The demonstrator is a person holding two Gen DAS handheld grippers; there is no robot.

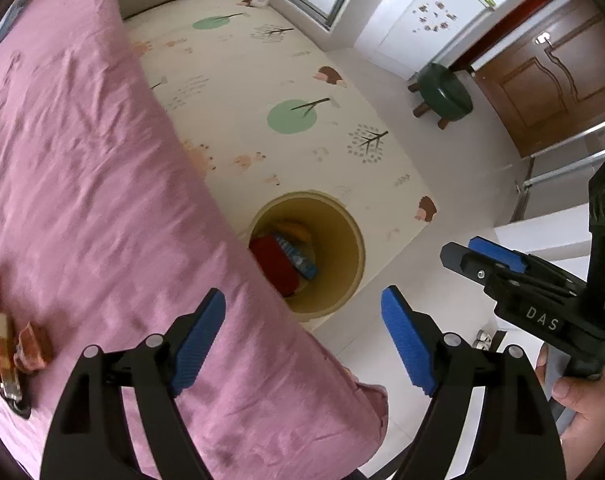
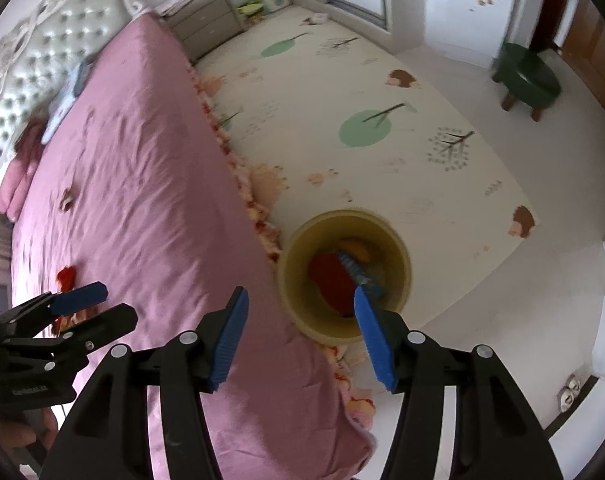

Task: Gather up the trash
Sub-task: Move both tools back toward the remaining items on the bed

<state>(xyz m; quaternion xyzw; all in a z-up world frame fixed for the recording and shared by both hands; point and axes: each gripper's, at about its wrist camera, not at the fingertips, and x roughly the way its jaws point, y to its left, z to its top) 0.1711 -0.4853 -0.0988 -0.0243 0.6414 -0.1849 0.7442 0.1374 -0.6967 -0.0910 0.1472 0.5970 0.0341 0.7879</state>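
A yellow trash bin (image 1: 352,236) stands on the floor beside the pink bed (image 1: 82,168); it holds red, blue and orange wrappers (image 1: 274,260). It also shows in the right wrist view (image 2: 398,256). My left gripper (image 1: 302,336) is open and empty above the bed's edge. My right gripper (image 2: 302,340) is open and empty, hovering near the bin's rim. It appears in the left wrist view (image 1: 474,256). Red and brown trash pieces (image 1: 30,344) lie on the bed at far left; a red scrap (image 2: 66,276) and a small scrap (image 2: 66,198) show in the right wrist view.
A patterned play mat (image 1: 262,80) covers the floor. A green stool (image 1: 446,96) stands near the brown door (image 1: 558,80). A grey nightstand (image 2: 206,28) and padded headboard (image 2: 42,52) sit at the bed's head. White cabinet (image 1: 422,12) at the back.
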